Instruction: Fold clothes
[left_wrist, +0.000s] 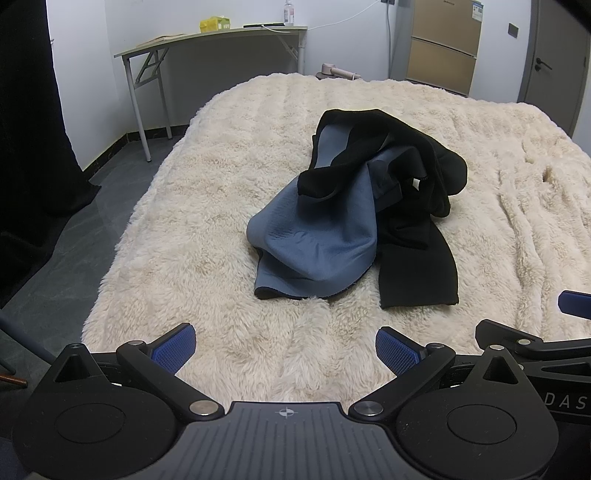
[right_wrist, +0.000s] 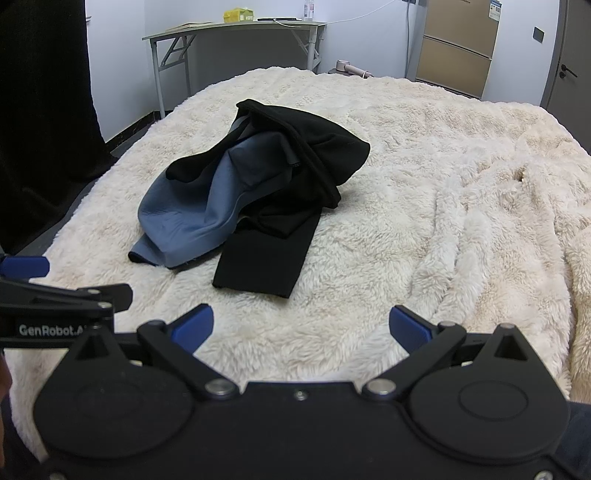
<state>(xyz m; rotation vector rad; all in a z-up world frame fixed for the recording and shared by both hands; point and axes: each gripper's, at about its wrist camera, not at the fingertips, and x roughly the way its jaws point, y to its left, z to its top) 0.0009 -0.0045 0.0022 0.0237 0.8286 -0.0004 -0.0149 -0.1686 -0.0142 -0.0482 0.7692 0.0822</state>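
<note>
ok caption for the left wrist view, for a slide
Open left gripper hovers over a cream blanket, facing a crumpled black and blue garment.

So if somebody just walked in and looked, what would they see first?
Probably the crumpled black and blue garment lying in a heap in the middle of the fluffy cream blanket, not folded yet. Next come the two grippers at the near edge: the left gripper and the right gripper, both open with blue pads and holding nothing. Far behind, a folding table stands by the wall.
</note>
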